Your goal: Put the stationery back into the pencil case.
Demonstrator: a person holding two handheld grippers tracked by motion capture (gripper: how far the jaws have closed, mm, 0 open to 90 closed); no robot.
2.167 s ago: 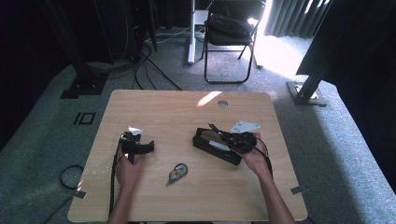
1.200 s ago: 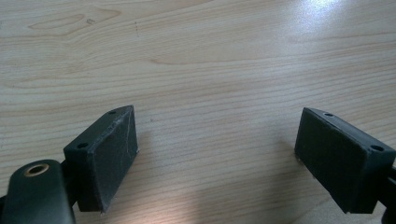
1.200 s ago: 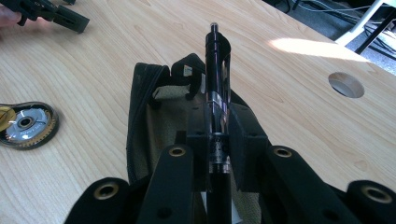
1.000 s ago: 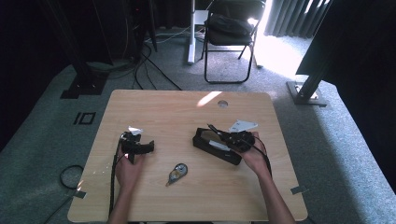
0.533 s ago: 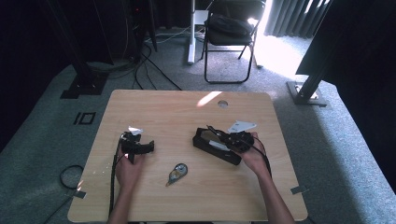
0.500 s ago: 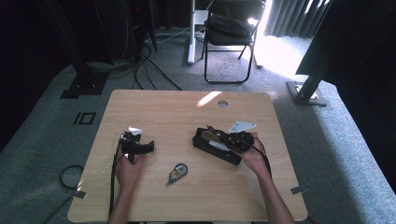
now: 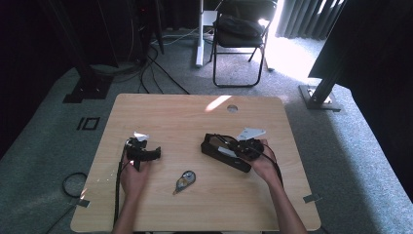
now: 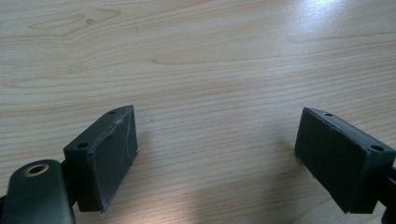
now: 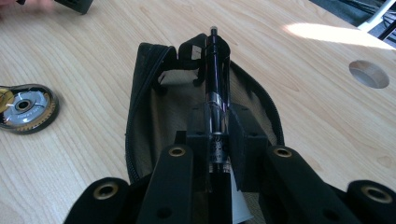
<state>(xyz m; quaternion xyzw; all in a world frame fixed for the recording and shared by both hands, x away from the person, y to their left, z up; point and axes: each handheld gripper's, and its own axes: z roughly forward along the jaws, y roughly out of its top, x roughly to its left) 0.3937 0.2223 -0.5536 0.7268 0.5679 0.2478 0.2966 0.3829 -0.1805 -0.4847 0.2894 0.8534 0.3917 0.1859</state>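
Wooden desk in a dim studio: right tool is holding a black pen over an open black pencil case, toward the desk's right edge.

Clamped on the pen's barrel, the right tool is pointing it along the case's opening, tip toward the far end; the left tool is resting near the left edge, jaws apart and empty. A correction tape dispenser is lying near the front edge. Judged risk: with nothing bracing the soft case, the pen is likely to catch the zipper lip or push the case across the desk; a smooth barrel may also be slipping within the pads.
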